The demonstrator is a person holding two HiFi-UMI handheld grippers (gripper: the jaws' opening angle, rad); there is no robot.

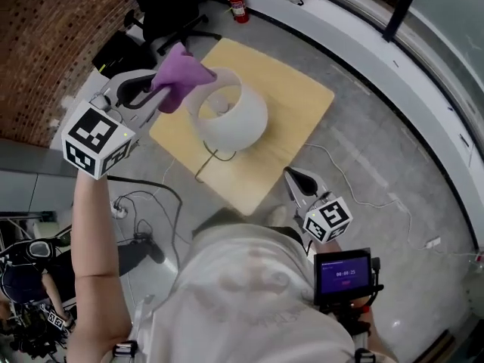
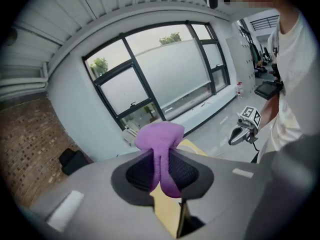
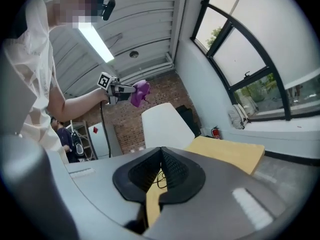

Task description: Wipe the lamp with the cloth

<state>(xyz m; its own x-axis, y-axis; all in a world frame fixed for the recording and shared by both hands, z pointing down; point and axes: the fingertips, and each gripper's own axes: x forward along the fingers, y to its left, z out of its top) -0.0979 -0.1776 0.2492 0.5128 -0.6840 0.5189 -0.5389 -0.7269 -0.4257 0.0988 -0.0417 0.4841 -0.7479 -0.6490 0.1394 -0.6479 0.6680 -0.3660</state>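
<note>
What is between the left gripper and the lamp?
The cloth, held in the left gripper, sticks out toward the lamp; the head view shows it.

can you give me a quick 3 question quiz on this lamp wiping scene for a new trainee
1. Multiple choice: what is clamped in the left gripper? A) a purple cloth B) a sponge C) a brush
2. True or false: the right gripper is shut on the lamp.
3. Short answer: what does the lamp stand on?

Key:
1. A. The cloth is bunched between the pads.
2. False. Its jaws are together on nothing, and it is apart from the lamp.
3. The light wooden table.
</note>
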